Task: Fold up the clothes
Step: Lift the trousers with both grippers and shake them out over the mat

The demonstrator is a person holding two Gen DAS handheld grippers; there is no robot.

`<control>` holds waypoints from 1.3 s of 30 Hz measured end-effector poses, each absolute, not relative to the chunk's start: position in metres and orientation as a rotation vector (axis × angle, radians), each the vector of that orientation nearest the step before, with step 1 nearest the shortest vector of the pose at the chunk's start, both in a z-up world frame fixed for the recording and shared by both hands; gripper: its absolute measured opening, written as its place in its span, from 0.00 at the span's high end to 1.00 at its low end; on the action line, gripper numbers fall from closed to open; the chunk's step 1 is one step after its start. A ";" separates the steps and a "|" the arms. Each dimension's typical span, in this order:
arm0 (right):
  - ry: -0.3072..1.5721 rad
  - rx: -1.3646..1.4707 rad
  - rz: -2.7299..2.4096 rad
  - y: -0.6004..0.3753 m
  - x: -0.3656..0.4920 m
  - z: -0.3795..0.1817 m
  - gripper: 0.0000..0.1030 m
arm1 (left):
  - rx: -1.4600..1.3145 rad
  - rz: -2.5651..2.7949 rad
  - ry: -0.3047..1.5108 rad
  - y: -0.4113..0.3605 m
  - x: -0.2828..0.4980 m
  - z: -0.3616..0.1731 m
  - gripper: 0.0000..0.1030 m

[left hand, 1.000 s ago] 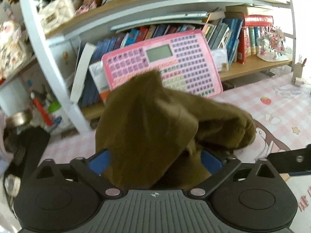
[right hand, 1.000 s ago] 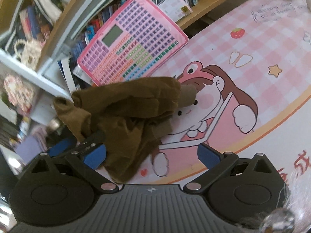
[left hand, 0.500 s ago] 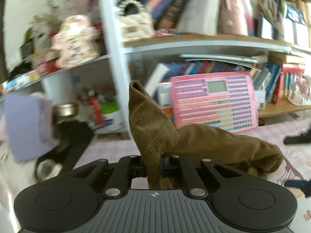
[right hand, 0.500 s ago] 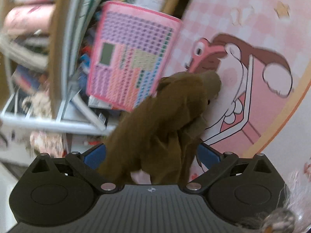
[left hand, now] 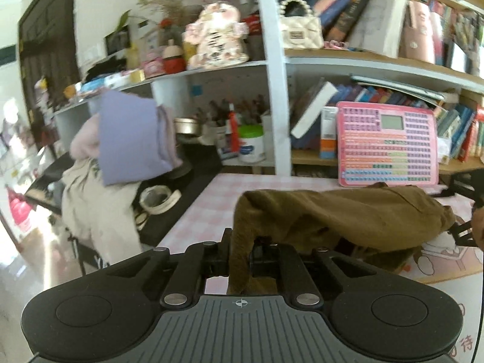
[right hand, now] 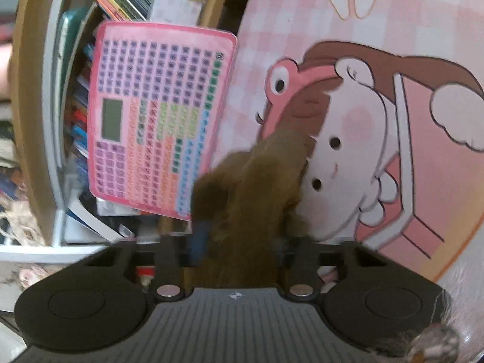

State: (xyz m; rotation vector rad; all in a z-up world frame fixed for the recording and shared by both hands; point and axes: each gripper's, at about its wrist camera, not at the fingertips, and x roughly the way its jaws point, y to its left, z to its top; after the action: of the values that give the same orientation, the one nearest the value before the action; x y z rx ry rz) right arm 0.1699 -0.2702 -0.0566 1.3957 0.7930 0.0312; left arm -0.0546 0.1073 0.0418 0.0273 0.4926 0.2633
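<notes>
Left tool (left hand: pixel 240 257) clamps brown garment (left hand: pixel 348 214), right tool (right hand: pixel 239 248) apparently too (blurred), mat (left hand: pixel 466 345) writing unreadable.

Brown garment (right hand: pixel 248 199) hides right gripper (right hand: pixel 242 242) fingertips.

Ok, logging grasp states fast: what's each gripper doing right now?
Left gripper: closed on the brown cloth.
Right gripper: closed on the same brown cloth.
</notes>
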 end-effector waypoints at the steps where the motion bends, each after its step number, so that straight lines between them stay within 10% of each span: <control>1: 0.783 1.403 0.065 -0.272 0.170 -0.055 0.95 | 0.031 0.264 0.495 0.108 -0.054 0.041 0.92; 20: -0.060 0.794 0.411 -0.387 0.094 0.263 0.96 | 0.018 -0.168 0.612 0.042 -0.029 0.008 0.76; 26: 0.324 0.507 0.767 -0.268 0.117 0.243 0.96 | -0.050 -0.044 0.597 0.075 -0.029 0.022 0.75; 34: 1.248 0.340 0.869 -0.124 0.075 0.001 0.96 | -0.070 0.039 0.626 0.103 -0.034 0.026 0.74; 39: 1.360 0.281 0.875 -0.098 0.047 -0.033 0.96 | -0.048 0.029 0.662 0.104 -0.032 0.023 0.66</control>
State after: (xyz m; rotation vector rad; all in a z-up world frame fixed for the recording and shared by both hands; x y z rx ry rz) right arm 0.0466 -0.0976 -0.0333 0.2805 1.3595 0.8754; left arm -0.0317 0.1044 0.0232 -0.0478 0.6620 0.0291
